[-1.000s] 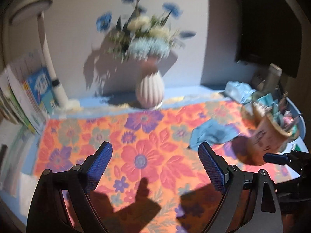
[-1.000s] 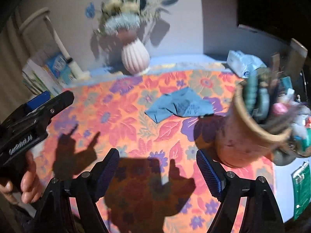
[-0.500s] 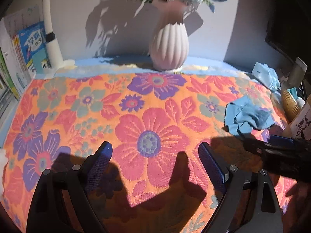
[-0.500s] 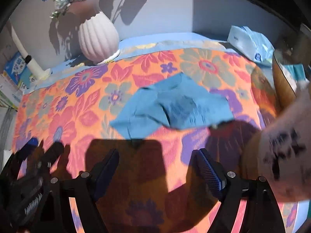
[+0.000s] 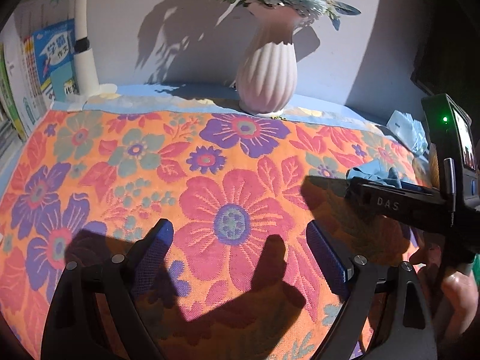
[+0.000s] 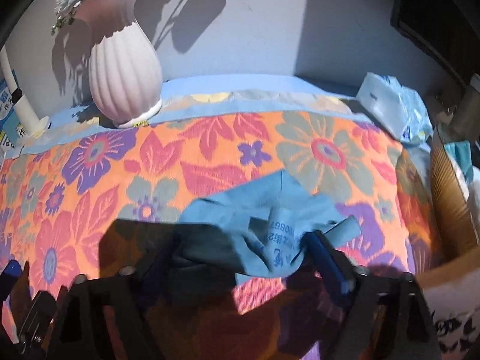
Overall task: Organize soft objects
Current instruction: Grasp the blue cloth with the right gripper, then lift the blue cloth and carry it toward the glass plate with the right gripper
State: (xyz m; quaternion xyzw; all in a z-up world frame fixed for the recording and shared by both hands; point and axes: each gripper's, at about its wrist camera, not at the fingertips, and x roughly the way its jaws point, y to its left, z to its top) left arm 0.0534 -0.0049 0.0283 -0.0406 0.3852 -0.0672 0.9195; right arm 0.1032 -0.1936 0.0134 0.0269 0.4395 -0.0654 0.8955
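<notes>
A crumpled blue cloth [image 6: 258, 225] with printed marks lies on the orange floral tablecloth [image 6: 210, 150]. My right gripper [image 6: 240, 255] is open, low over the table, with the near edge of the cloth between its two blue-padded fingers. In the left wrist view the cloth [image 5: 375, 174] shows at the right, partly hidden behind the right gripper's black body [image 5: 390, 201]. My left gripper [image 5: 240, 249] is open and empty above a big pink flower in the tablecloth [image 5: 120, 150].
A ribbed pink vase [image 5: 267, 75] with flowers stands at the back by the wall. A tissue pack [image 6: 390, 105] lies at the back right. A brown paper container [image 6: 450, 210] stands at the right. Books [image 5: 54, 60] and a white lamp post [image 5: 84, 45] stand at the back left.
My right gripper has moved forward and down until its fingers straddle the blue cloth. My left gripper has dropped lower over the tablecloth. Both stay open.
</notes>
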